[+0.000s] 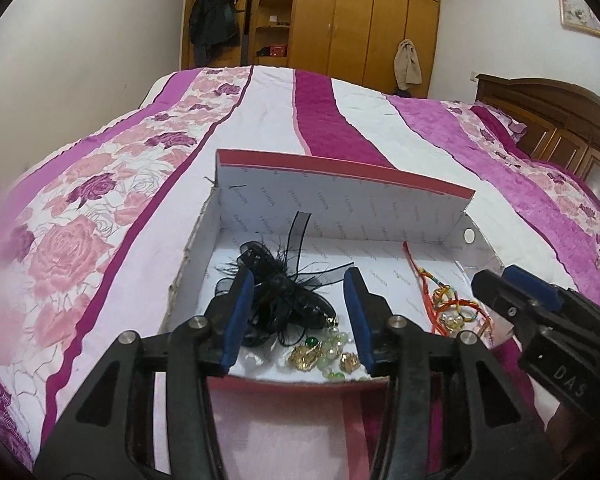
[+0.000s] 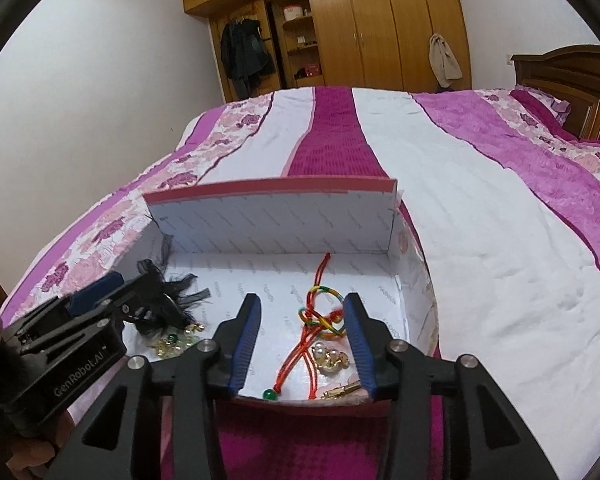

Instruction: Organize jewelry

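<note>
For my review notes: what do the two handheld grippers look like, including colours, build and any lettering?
Both match: the left gripper and right gripper have black plastic linkage arms with round silver pivot pins, and two fingers faced with ribbed blue pads. White lettering on the black bodies reads "GenRobot.AI" on the left one and "DAS" on the right one. No cables are visible.

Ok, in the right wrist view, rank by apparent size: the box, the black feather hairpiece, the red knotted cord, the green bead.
Largest to smallest:
1. box
2. red knotted cord
3. black feather hairpiece, partly hidden, so unsure against the cord
4. green bead
</note>
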A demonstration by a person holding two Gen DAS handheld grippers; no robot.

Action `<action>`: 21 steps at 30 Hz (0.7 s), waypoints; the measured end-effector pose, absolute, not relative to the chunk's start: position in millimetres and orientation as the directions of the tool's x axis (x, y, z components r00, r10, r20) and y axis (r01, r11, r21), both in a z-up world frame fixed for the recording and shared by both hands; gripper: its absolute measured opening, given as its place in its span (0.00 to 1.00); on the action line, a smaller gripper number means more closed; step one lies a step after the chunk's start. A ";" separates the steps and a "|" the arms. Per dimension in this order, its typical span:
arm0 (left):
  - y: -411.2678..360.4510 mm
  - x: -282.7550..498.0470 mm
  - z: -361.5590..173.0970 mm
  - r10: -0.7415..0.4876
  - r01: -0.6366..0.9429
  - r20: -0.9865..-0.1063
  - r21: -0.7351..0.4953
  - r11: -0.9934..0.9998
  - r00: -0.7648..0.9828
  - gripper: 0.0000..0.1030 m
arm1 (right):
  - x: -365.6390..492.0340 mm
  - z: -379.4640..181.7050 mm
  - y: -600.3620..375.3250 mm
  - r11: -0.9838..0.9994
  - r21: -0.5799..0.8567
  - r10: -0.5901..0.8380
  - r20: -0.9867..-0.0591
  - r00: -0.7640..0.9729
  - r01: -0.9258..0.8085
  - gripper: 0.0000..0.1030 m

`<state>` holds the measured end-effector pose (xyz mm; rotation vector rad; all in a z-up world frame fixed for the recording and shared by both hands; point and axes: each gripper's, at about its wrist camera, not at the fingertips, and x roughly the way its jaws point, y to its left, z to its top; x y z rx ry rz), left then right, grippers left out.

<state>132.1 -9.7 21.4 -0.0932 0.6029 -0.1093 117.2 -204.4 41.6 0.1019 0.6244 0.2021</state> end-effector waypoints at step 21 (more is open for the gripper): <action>-0.9 71.6 53.4 -0.146 0.081 -0.559 -0.140 0.987 0.816 0.41 | 42.8 86.7 -208.2 0.969 0.186 0.237 -0.497 0.835 -0.165 0.58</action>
